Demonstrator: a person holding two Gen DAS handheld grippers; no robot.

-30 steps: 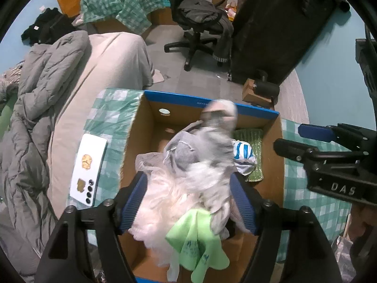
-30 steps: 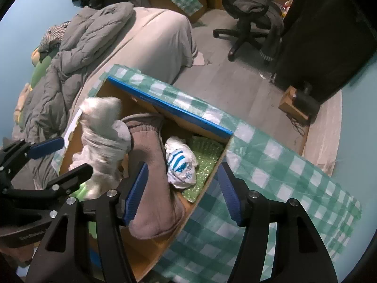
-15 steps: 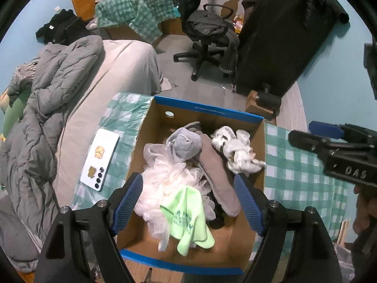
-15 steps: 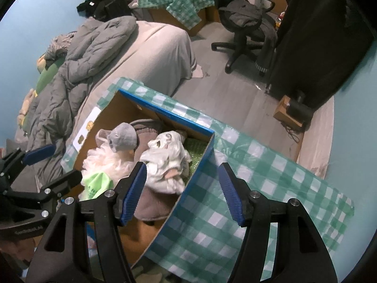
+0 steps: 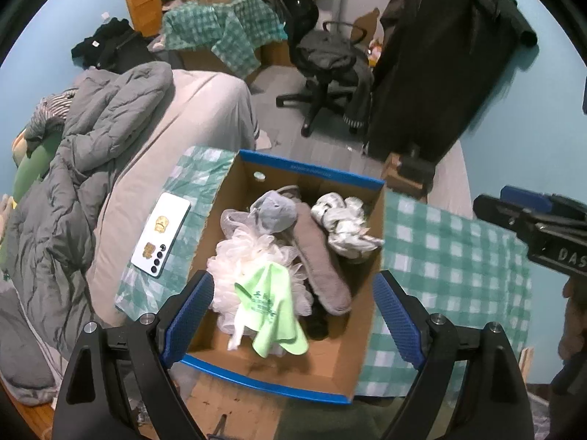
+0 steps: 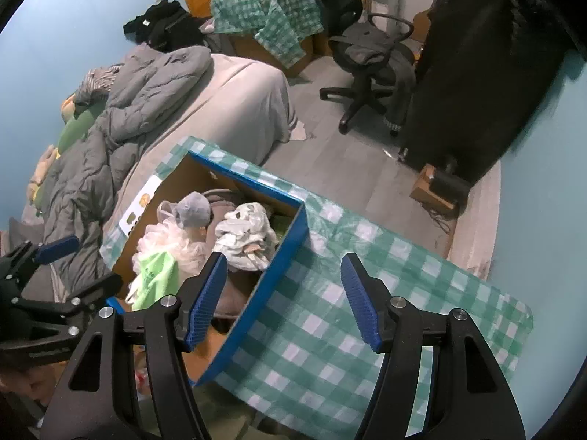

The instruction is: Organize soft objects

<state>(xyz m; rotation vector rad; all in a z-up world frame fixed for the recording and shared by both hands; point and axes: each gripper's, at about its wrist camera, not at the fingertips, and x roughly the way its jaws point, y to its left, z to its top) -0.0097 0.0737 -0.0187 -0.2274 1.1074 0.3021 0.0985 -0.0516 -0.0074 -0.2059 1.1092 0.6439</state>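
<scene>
A blue-rimmed cardboard box stands on a green checked tablecloth. It holds a white mesh pouf, a lime green cloth, a grey plush, a long grey-brown sock and a white crumpled soft item. My left gripper is open and empty, above the box's near side. My right gripper is open and empty, above the box's right wall.
A white phone lies on the cloth left of the box. A bed with a grey duvet is at the left. An office chair and a dark hanging coat stand beyond.
Both grippers have pulled up and back from the box. The left gripper let go of the white soft item, which now lies in the box at the back right.
</scene>
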